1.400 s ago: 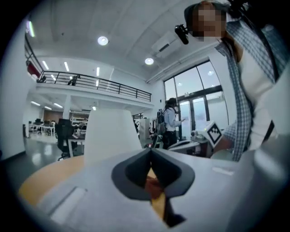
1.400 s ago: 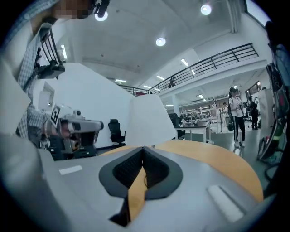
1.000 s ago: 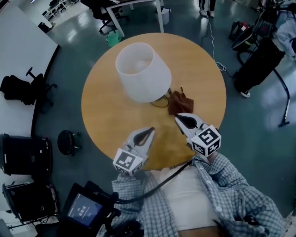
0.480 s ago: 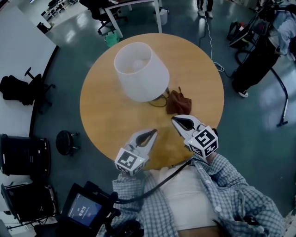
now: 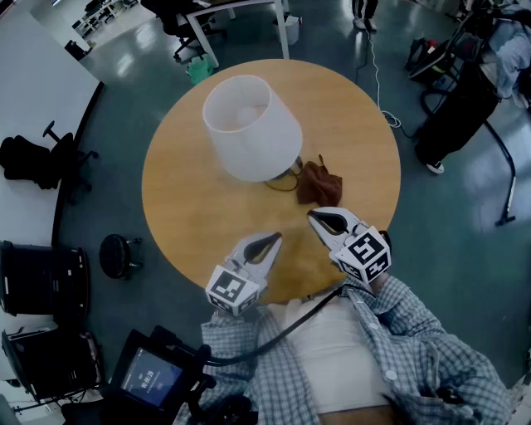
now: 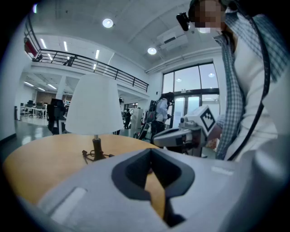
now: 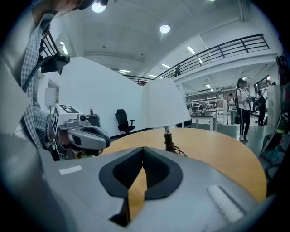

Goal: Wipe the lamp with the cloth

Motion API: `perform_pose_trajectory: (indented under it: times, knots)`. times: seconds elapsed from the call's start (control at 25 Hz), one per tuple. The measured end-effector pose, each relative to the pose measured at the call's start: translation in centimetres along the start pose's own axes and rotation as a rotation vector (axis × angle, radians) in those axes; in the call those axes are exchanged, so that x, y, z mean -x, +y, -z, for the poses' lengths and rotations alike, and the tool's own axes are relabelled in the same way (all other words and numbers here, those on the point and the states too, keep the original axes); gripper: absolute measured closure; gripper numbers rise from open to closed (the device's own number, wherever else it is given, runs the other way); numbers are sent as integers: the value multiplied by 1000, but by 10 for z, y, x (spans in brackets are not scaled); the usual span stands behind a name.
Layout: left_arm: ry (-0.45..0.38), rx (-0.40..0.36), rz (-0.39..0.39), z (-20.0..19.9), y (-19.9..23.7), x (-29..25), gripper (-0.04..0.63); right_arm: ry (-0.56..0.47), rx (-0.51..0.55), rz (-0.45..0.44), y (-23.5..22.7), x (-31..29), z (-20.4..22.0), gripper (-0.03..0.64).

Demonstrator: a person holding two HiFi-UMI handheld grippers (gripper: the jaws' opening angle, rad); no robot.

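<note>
A lamp with a white shade (image 5: 251,126) stands on the round wooden table (image 5: 191,207); its dark stem (image 6: 96,147) and coiled cord show in both gripper views, the shade (image 7: 164,104) rising behind the right jaws. A crumpled brown cloth (image 5: 318,182) lies just right of the lamp base. My left gripper (image 5: 275,238) hovers shut over the table's near edge, nothing in it. My right gripper (image 5: 313,216) is shut too, empty, its tips a short way in front of the cloth. Each gripper sees the other beside it.
Black office chairs (image 5: 37,158) and a round stool (image 5: 118,253) stand on the floor at the left. A white desk (image 5: 241,17) is beyond the table. A person (image 5: 465,108) with equipment stands at the far right. A screen device (image 5: 148,378) hangs near my waist.
</note>
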State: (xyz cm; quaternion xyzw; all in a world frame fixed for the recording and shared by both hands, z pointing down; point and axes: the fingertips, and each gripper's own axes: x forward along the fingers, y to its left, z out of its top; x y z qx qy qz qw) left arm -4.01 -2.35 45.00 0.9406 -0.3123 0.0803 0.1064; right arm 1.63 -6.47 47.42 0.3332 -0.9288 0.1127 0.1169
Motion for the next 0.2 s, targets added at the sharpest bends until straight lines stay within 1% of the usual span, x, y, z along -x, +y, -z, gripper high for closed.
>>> perform_pose_trajectory:
  times: [0.2]
  knots:
    - [-12,-9,22,12,0,0,591,3,-2,-2,1,-1,1,612]
